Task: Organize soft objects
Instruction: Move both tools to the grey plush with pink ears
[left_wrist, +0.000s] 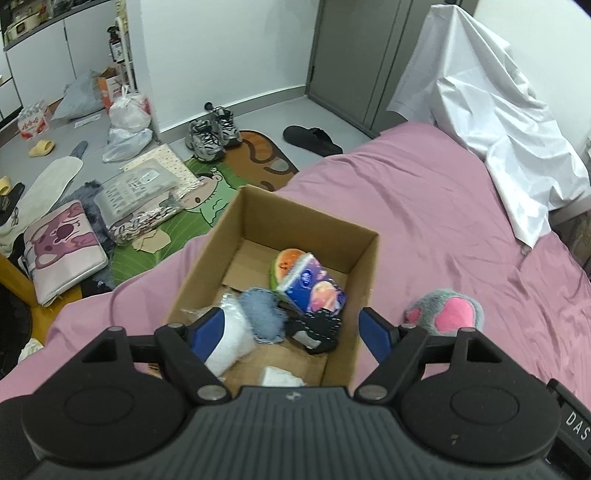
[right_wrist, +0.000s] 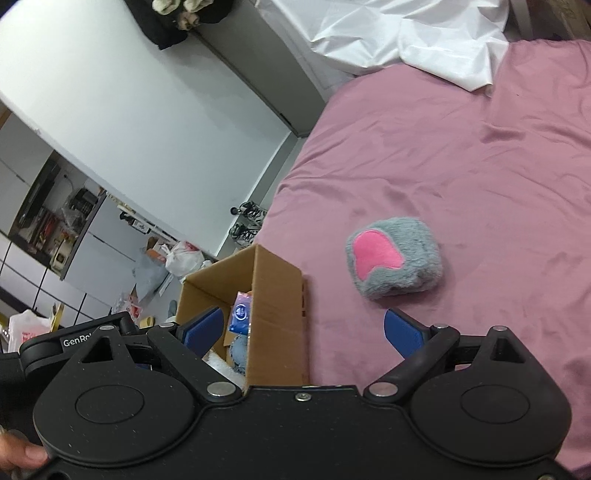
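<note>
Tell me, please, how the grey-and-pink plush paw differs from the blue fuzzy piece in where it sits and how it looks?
The plush paw lies outside the cardboard box, alone on the pink sheet; the blue fuzzy piece lies inside the box among other items. The paw is grey with pink pads; the blue piece is one plain colour. The paw looks bulky and rounded, the blue piece flatter. Both look soft, and neither is held: the left gripper and right gripper are open.
</note>
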